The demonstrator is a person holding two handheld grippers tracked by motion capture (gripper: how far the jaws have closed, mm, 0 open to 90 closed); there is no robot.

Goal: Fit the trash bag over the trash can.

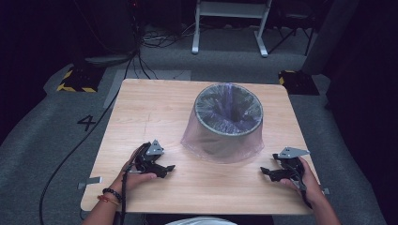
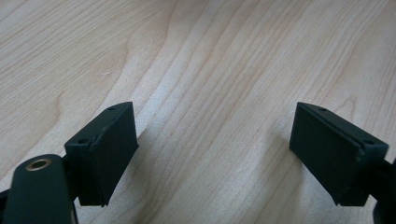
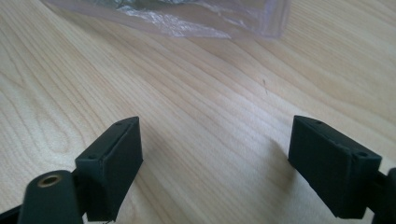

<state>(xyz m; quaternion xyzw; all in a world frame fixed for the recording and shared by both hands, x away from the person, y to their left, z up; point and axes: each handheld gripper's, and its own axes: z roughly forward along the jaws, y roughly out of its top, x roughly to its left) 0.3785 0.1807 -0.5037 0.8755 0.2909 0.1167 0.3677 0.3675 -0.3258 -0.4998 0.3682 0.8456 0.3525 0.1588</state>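
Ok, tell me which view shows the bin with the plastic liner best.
The high view: it takes in the whole bin, its round rim and the clear purplish liner draped down its sides onto the table. The right gripper view catches just a strip of the liner's hem lying on the wood. The left gripper view faces bare tabletop.

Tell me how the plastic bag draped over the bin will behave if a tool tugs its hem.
The plastic bag looks thin and see-through, so it is probably floppy and would stretch or bunch. Its hem pools loosely on the table, so it likely lifts easily. It may tear if yanked.
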